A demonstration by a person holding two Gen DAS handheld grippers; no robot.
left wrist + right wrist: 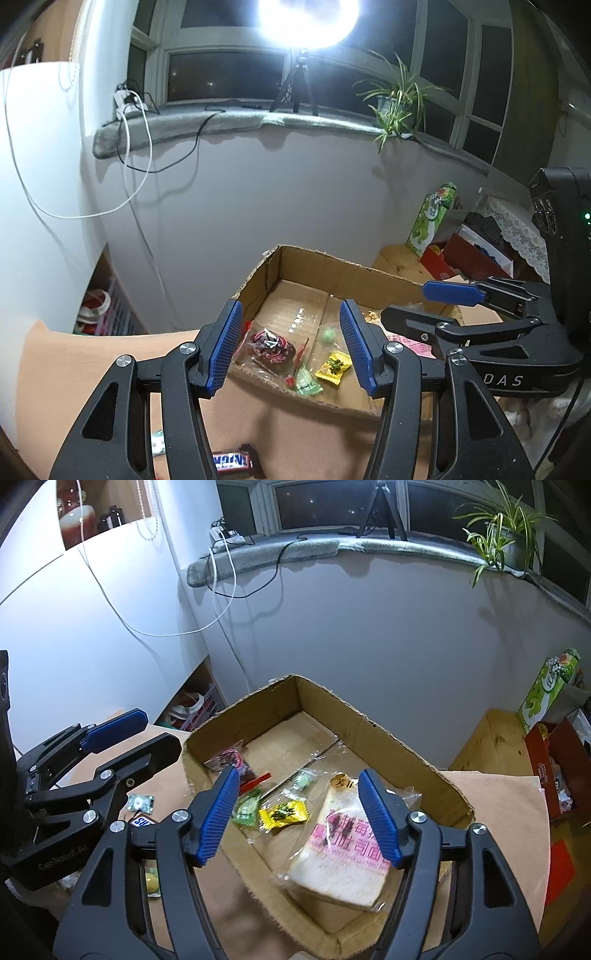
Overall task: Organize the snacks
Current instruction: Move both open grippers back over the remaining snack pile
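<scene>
An open cardboard box (314, 266) (388, 734) sits on the brown table. In it lie a dark red wrapped snack (269, 347) (229, 758), a green packet (306, 382) (247, 810), a yellow packet (334, 365) (282, 814), a small green sweet (328, 335) (303, 781) and a bagged toast slice (343, 853). My left gripper (291, 347) is open and empty above the box's near left edge. My right gripper (299, 819) is open and empty above the toast. A Snickers bar (232, 461) (142, 821) and a green sweet (139, 803) lie on the table outside the box.
A yellow sweet (151, 880) lies on the table by the left gripper's body. Red and green cartons (443, 236) (554, 746) stand at the right on a wooden stand. A pink basket (195, 705) sits low on the left. Wall and windowsill lie behind.
</scene>
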